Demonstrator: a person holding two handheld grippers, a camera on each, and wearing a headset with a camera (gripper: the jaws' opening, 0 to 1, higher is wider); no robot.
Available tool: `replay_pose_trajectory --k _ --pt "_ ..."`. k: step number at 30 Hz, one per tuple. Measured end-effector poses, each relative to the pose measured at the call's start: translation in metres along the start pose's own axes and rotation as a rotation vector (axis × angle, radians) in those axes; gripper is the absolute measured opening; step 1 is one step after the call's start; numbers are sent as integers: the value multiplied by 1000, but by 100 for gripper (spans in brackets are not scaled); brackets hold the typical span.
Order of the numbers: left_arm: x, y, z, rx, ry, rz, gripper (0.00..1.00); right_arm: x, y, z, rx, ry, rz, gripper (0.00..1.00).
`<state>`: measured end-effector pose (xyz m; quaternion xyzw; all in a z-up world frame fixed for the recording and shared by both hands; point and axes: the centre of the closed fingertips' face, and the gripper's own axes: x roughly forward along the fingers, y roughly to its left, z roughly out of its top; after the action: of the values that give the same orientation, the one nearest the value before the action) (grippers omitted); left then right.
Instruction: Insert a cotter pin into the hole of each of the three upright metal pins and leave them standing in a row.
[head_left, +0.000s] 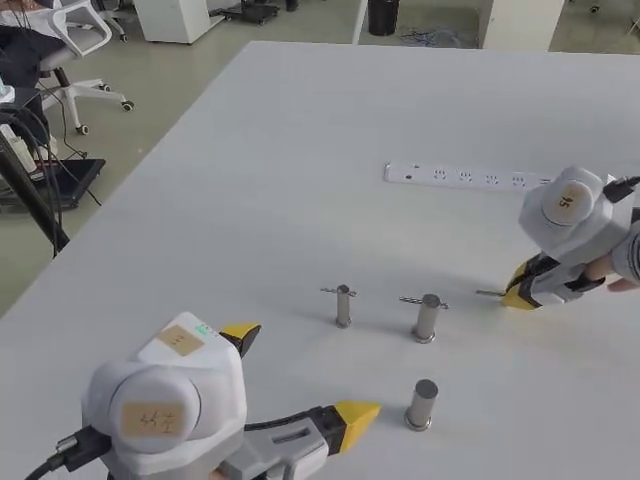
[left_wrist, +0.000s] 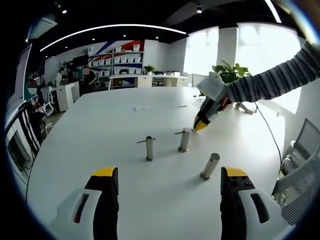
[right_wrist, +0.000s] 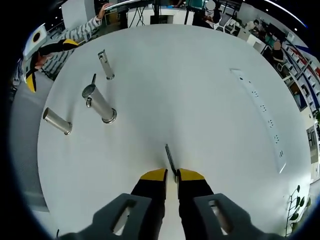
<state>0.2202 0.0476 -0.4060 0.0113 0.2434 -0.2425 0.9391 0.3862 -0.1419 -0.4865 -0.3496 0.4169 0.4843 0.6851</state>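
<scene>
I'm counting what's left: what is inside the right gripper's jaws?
A thin cotter pin, clamped by the right gripper, sticks out forward. Its end between the jaws is covered.

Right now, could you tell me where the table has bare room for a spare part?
The table is bare from the power strip down to the far-left pin and middle pin, and left of both. It is crowded around the unpinned pin, between the open left gripper and the right gripper holding a cotter pin.
</scene>
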Motion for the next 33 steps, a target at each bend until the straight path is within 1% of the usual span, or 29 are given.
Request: replay_pose_trajectory --k 1,3,6,8,10,12,14,16,17,18,19,21,22,24,27,29,31,32,33 --pt "0 0 1 1 -1 -1 83 -1 1 -1 14 4 10 1" --pt "1 -1 2 5 -1 -2 83 -1 0 0 24 8 14 1" --pt "1 -1 4 8 -5 -4 83 0 1 -1 10 17 20 1" --pt "0 0 5 10 -6 -4 83 -1 2 -1 -33 34 18 0" --pt "0 0 5 11 -5 -3 83 0 0 -1 -52 45 5 0" --pt "-1 1 5 11 -6 -3 83 0 1 0 -67 52 5 0" --pt "-1 1 5 11 -3 -4 82 0 1 0 -115 60 2 0" --pt "-1 0 5 14 -1 -4 82 0 1 0 -122 59 -1 0" --pt "-1 1 6 21 -6 -5 81 -1 1 0 -115 57 1 0" --pt "-2 1 8 26 -17 -3 79 -1 3 0 -74 42 14 0" --pt "-2 0 9 21 -20 -5 79 -2 2 0 -62 29 11 0" --pt "-2 -1 12 10 -27 -13 78 -5 0 1 -89 4 -13 0" --pt "-3 -1 14 12 -30 -12 78 -8 1 3 -86 -10 -22 0" --pt "-4 -2 17 16 -35 -16 77 -15 0 9 -98 -53 -47 0" --pt "-4 -6 20 22 -37 -33 74 -25 1 18 -127 -99 -79 0" --pt "-5 -9 22 22 -40 -47 71 -35 4 25 -149 -128 -103 0" --pt "-5 -14 26 20 -44 -68 68 -46 12 35 -181 -172 -119 0" --pt "-5 -14 27 21 -45 -71 67 -47 13 37 -187 -178 -122 0" --pt "-5 -16 29 23 -48 -78 66 -53 17 42 -216 -192 -138 0"
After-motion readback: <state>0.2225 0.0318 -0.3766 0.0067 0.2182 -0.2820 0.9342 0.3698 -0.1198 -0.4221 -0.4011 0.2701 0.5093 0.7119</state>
